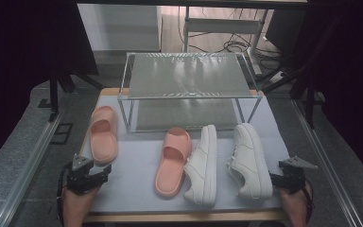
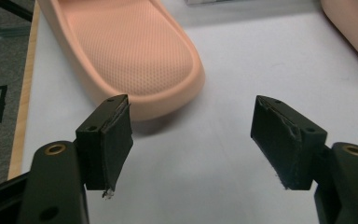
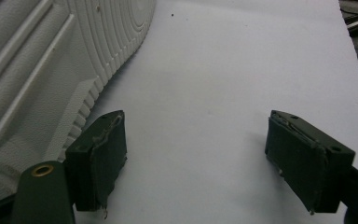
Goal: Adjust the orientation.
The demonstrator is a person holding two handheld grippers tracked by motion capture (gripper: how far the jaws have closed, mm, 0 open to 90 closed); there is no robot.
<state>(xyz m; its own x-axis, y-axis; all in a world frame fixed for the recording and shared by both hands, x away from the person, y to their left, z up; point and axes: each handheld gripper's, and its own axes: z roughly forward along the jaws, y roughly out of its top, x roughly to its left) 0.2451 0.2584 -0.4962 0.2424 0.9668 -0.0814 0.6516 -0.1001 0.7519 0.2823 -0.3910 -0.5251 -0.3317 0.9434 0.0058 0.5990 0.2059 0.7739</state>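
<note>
Jaws spread wide, both empty | left gripper (image 2: 192, 140) just short of pink slipper (image 2: 135, 51) heel | right gripper (image 3: 196, 158) beside white sneaker (image 3: 37, 70) on bench (image 3: 223, 60)

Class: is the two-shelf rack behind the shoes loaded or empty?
Empty: both shelves of the rack lie bare; all four shoes sit on the table.

The pink slipper (image 2: 135, 51) looks like soft matt foam with a fine dotted texture. The white sneaker (image 3: 37, 60) has smooth leather-like sides and a ribbed rubber sole. The desk (image 3: 223, 70) cover is smooth, matt, pale. The rack (image 1: 189, 75) is shiny metal.
</note>
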